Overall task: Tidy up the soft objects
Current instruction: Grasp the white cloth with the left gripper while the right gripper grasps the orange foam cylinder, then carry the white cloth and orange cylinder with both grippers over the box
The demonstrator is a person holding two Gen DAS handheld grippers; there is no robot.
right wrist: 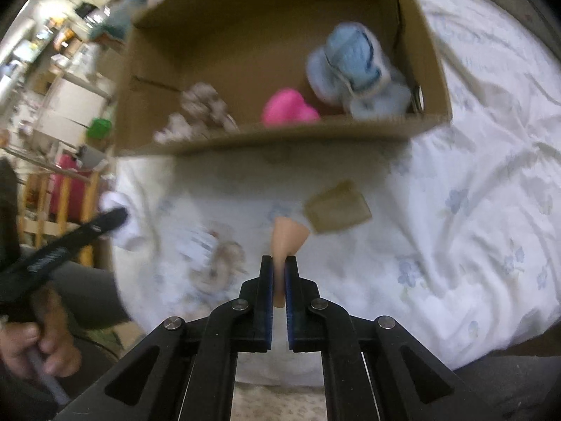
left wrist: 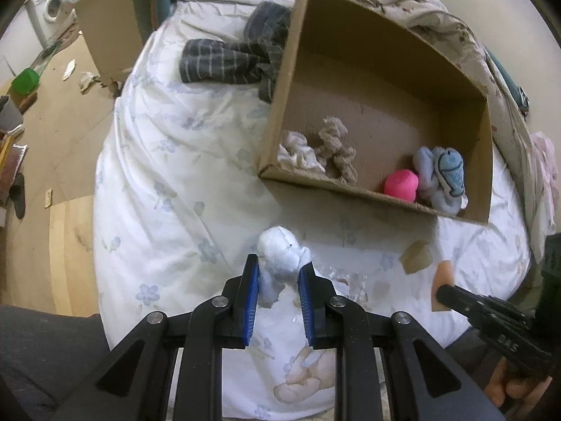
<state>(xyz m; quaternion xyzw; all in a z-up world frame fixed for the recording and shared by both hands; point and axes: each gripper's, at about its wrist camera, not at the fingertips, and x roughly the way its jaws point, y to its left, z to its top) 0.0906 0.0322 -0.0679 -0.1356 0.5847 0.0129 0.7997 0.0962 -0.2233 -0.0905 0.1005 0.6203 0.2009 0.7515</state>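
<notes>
My left claw pinched a small white plush, its blue pads pressed into the soft sides, and my right claw was squeezed nearly flat on a thin peach sponge. Both hung over the bed, just short of the near wall of the cardboard box.

Inside the box, along that near wall, lay a cream rag, a beige knotted rope toy, a pink rounded sponge and a pale blue plush toward the right corner. A dark striped cloth rested on the bed against the box's far left side, and a tan sponge sat on the sheet just before my right claw.

To do this well, I judged I should lift each piece clear of the box wall before letting go, aiming at the bare floor in the middle so nothing catches the rim.

Both claws pointed forward and slightly down toward the box, the right one entering the left view from the lower right edge.
</notes>
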